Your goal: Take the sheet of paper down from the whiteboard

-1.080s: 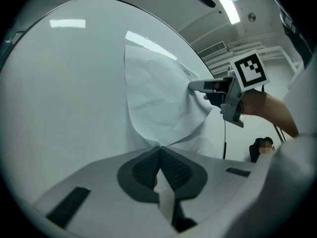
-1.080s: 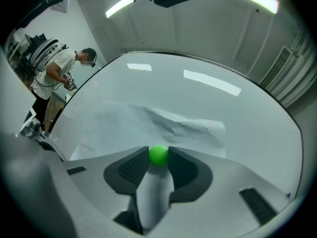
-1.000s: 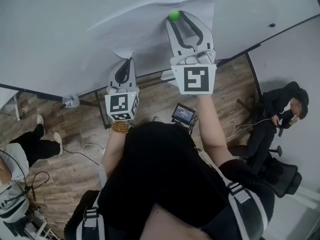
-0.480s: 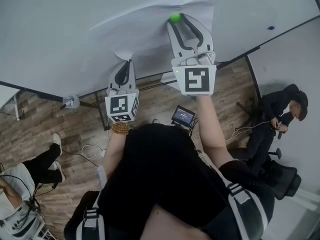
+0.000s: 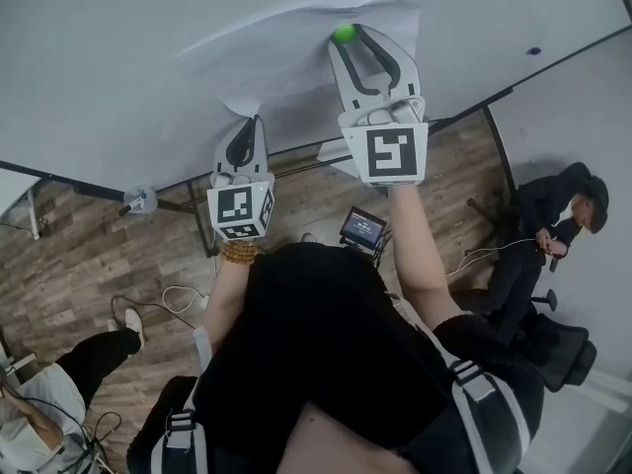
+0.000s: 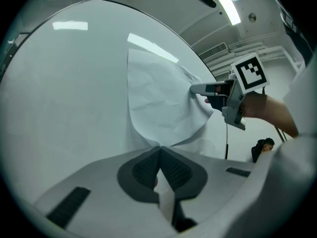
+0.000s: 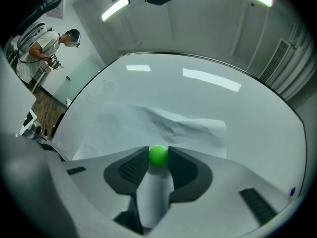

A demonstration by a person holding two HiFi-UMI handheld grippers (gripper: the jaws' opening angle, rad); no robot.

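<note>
Sheet of paper (image 5: 296, 52): crumpled, lying against the whiteboard (image 5: 99, 77). Its lower corner bows off the board toward the left gripper (image 5: 253, 122).
Left gripper (image 6: 159, 151): jaws pressed together on that lower corner, with the paper pinched between the pads.
Right gripper (image 7: 158, 155): jaws narrowed onto the green magnet (image 7: 158, 154), one pad touching each side. The ball sits right at the jaw tips, on the sheet's upper part.
Hold-down: this magnet (image 5: 344, 34) is the only one visible, so it probably carries the sheet.
Step in hand (judgement): lift the magnet off while the other gripper minds the paper.
Method – right: the ball is round and small, so keep the squeeze centred on it. Draw straight back from the board rather than sliding sideways, which would drag and crease the sheet.
Method – left: keep the pinch firm but slack in tension – no downward tug until the magnet is clear.
Risk: the ball may pop out of the pads, or the paper may tear at the corner if pulled early.
After release (judgement): the sheet hangs from the left pinch alone, so bring it away from the board gently.
</note>
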